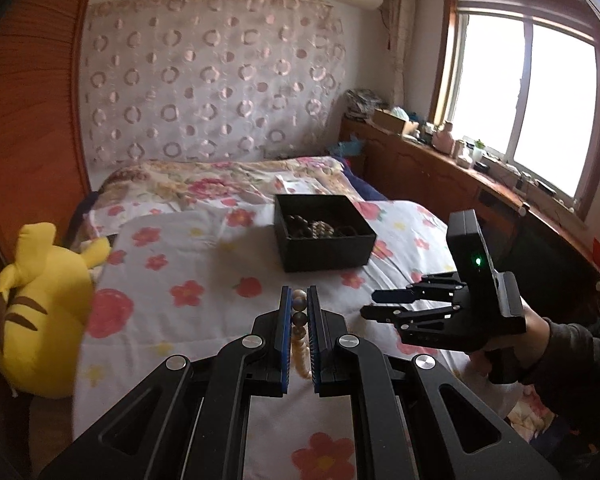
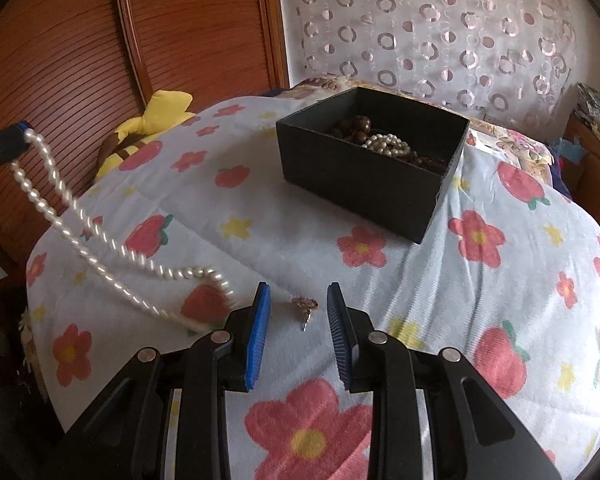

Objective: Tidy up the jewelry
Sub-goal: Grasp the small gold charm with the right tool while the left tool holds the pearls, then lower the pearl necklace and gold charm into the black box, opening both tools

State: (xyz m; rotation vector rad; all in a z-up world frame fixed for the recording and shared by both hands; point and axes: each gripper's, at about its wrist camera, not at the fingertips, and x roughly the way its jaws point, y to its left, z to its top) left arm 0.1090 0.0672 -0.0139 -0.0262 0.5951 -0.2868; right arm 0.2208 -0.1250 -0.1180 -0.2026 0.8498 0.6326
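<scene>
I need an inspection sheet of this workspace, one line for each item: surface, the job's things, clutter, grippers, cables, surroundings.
Surface: bed with flowered quilt.
Job's things: black box on the quilt, open, holding brown beads and pearls; pearl necklace hanging from the left gripper, its lower end near the quilt; small earring lying on the quilt.
Clutter: yellow plush toy at the bed's edge.
Grippers: left gripper shut on the pearl necklace; right gripper open, pads either side of the small earring, not touching.
Cables: nothing seen.
Surroundings: wooden wardrobe, patterned curtain, window, cluttered wooden sill cabinet.
</scene>
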